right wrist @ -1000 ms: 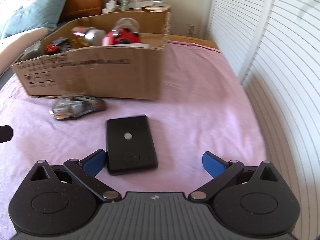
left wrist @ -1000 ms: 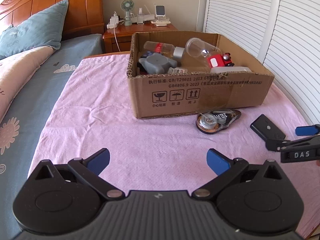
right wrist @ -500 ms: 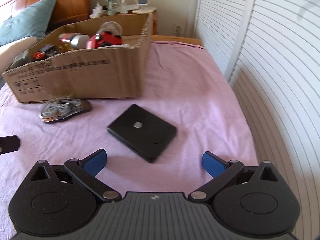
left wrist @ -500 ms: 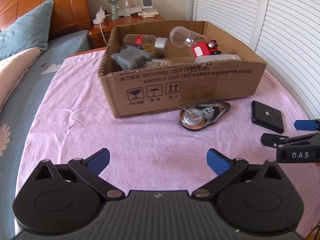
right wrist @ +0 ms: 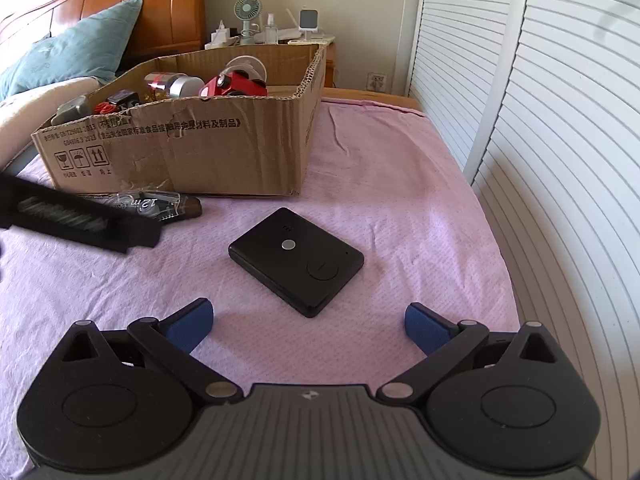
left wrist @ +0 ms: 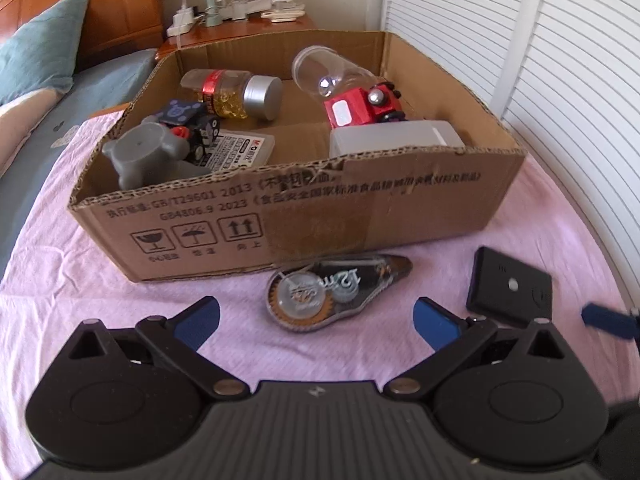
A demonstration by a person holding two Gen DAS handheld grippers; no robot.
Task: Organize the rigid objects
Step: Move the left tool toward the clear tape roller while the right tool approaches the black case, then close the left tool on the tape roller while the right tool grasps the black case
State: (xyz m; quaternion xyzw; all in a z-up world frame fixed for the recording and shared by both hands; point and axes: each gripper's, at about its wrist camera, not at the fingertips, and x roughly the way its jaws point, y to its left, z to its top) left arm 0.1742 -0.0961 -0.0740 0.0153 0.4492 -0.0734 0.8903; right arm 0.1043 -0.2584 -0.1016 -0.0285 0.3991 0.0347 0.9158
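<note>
A cardboard box on the pink cloth holds several things: a grey knob, a jar, a clear tube, a red toy car and a white case. A correction tape dispenser lies in front of the box. A flat black device lies to its right. My left gripper is open, just short of the dispenser. My right gripper is open, just short of the black device.
A bed with pillows lies to the left. A nightstand with a small fan stands behind the box. White louvered doors run along the right. The pink cloth ends near them.
My left gripper has moved forward and right, up to the dispenser. My right gripper has drawn back a little from the black device, which now lies further ahead.
</note>
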